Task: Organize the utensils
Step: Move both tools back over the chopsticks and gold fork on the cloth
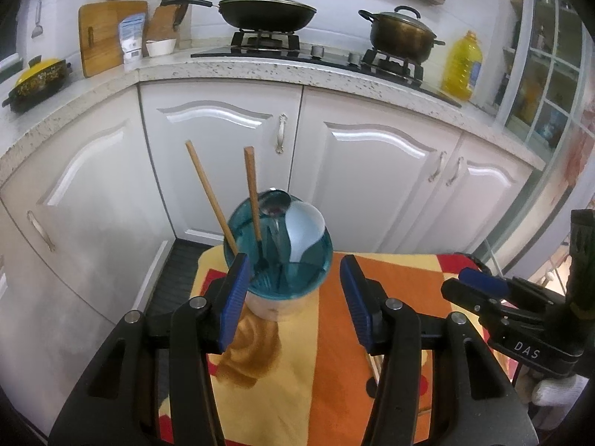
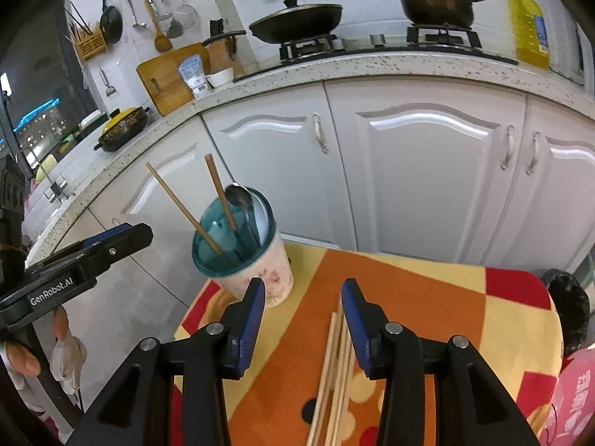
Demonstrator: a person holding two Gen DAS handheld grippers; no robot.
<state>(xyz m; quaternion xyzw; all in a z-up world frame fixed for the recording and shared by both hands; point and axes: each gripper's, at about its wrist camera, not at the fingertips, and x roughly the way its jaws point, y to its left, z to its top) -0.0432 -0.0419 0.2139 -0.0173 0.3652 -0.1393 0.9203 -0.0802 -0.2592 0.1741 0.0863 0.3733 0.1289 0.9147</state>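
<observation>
A utensil holder [image 1: 282, 260] with a teal divided top and a cream floral base [image 2: 260, 278] stands at the far left of the small table. It holds two wooden chopsticks [image 1: 208, 193], a metal spoon [image 1: 273, 204] and a white plastic spoon [image 1: 303, 230]. Several more wooden chopsticks [image 2: 333, 368] lie on the cloth below my right gripper. My left gripper [image 1: 293, 297] is open and empty, just in front of the holder. My right gripper [image 2: 303, 316] is open and empty above the loose chopsticks; it also shows in the left wrist view [image 1: 483, 282].
The table carries an orange, yellow and red cloth [image 2: 409, 297]. White cabinet doors [image 2: 427, 171] stand close behind it. The counter above holds a wok [image 1: 266, 11], a pot [image 1: 401, 31], an oil bottle [image 1: 463, 65] and a cutting board [image 1: 106, 35].
</observation>
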